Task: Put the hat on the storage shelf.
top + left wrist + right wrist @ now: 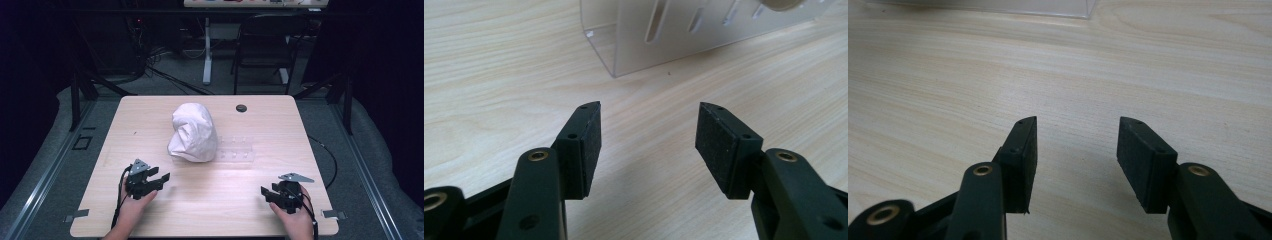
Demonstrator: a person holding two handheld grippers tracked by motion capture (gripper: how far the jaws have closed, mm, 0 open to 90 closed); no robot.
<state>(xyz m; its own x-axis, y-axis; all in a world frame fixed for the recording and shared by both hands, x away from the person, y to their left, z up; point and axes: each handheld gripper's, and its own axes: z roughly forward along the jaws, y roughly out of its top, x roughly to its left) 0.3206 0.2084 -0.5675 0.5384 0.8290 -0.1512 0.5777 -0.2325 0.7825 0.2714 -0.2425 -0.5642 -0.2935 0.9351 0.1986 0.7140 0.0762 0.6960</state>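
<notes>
No readable markings. Crumpled white bag beside clear slotted acrylic rack on woodgrain counter; both grippers' jaws apart, empty.

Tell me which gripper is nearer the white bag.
Left. The left gripper sits just below and left of the white bag; the right gripper is farther off, below and right.

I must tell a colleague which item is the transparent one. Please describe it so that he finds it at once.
On the light wooden table, find the big crumpled white bag at the centre. Directly right of it lies a low clear plastic rack with slots, see-through, unlike the small black round disc behind it.
</notes>
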